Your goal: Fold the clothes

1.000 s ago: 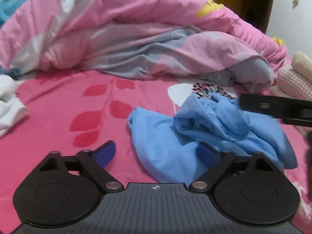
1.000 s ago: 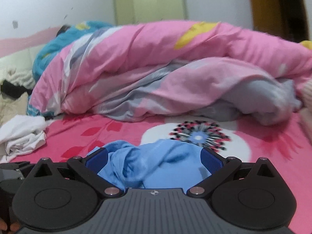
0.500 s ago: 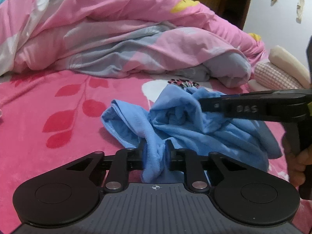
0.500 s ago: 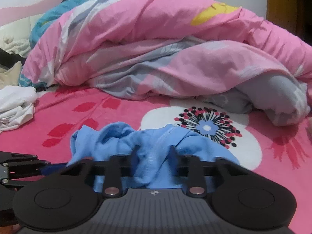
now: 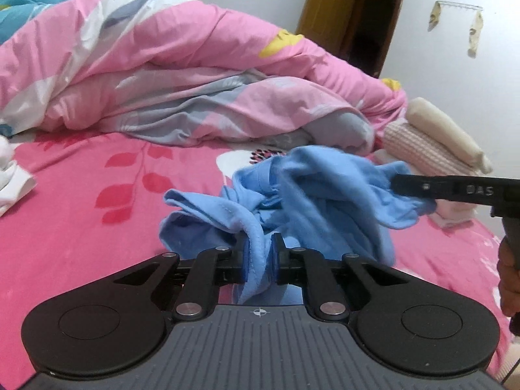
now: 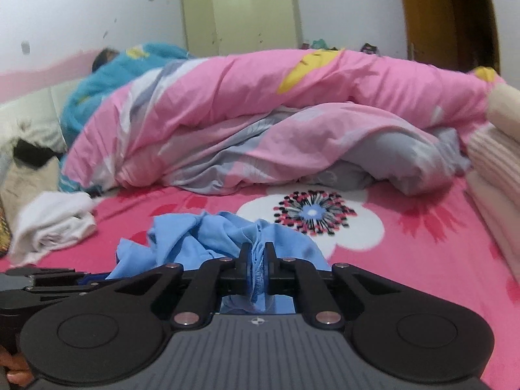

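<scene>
Blue garment (image 5: 312, 195): crumpled, partly raised off the pink bedsheet (image 5: 81, 227), in front of the heaped pink duvet (image 5: 195, 74). Its shape is unreadable in the bunching. Left gripper (image 5: 259, 260) and right gripper (image 6: 256, 269), both angled slightly downward, have just been closing; each is clenched on a fold of it.

The blue garment (image 5: 312, 191) is soft, thin cloth, matt and full of creases, with a stitched hem. The bed sheet (image 5: 81, 214) looks like fuzzy pink cloth with red leaves on it. The quilt (image 5: 182, 74) is smooth, crinkly cotton-like cloth. The left gripper (image 5: 259, 261) is black matt plastic with small shiny metal pins and a grey ribbed part. The folded pink knit (image 5: 419, 149) looks bumpy and woolly. The door (image 5: 328, 9) is brown wood
</scene>
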Demonstrator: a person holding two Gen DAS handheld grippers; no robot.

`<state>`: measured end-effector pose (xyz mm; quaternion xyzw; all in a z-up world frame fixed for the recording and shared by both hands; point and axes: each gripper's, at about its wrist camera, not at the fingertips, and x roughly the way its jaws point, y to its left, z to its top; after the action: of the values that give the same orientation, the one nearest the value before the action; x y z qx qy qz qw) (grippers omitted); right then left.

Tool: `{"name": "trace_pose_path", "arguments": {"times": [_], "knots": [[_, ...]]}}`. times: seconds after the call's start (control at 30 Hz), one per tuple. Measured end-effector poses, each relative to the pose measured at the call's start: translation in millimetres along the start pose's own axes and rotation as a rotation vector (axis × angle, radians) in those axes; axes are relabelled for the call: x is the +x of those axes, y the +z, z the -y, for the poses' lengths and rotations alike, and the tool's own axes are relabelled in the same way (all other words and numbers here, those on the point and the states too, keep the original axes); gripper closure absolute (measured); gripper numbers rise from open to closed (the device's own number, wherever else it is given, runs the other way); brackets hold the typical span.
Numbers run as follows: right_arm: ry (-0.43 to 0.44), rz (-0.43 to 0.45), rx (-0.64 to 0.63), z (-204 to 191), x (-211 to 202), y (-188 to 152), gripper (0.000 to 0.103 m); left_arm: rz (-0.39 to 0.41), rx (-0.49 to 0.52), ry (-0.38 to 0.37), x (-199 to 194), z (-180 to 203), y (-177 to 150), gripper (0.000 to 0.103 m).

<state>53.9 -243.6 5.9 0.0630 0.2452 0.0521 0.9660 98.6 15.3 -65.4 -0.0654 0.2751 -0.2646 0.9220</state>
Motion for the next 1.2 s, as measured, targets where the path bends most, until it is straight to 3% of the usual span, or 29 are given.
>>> {"name": "trace_pose_path", "arguments": {"times": [0.3,0.5,0.6,0.67,0.73,0.8,0.83,0.97,1.2], "knots": [[0.031,-0.041,0.182,29.5,-78.9,-55.7,0.097,-0.052,-0.038,0.031,-45.6,3.6,-36.4,0.092],[-0.025,-0.119,0.212,53.4,-89.4,-86.4,0.097,-0.079,-0.029,0.036,-60.3,8.2,-43.9,0.089],[-0.041,-0.174,0.209,55.5,-90.4,-93.2,0.091,-0.078,-0.006,0.047,-67.6,14.3,-44.6,0.087],[-0.057,-0.158,0.203,55.2,-99.9,-92.1,0.075,-0.065,-0.008,0.054,-73.7,13.7,-43.7,0.082],[-0.073,-0.127,0.195,55.0,-111.4,-88.8,0.056,-0.042,-0.024,0.050,-81.1,9.7,-43.2,0.069],[-0.086,-0.078,0.183,54.9,-124.4,-81.6,0.051,-0.006,-0.047,0.052,-88.1,4.4,-41.7,0.056],[-0.088,-0.062,0.173,53.5,-127.7,-77.6,0.050,0.013,-0.059,0.057,-91.2,1.6,-40.9,0.051],[-0.037,-0.038,0.074,29.6,-117.8,-57.2,0.050,0.056,-0.087,0.082,-89.2,-10.5,-34.8,0.049],[0.127,-0.077,-0.254,-65.8,-43.7,-36.6,0.047,-0.007,-0.077,0.178,-41.9,-30.4,-37.6,0.049]]}}
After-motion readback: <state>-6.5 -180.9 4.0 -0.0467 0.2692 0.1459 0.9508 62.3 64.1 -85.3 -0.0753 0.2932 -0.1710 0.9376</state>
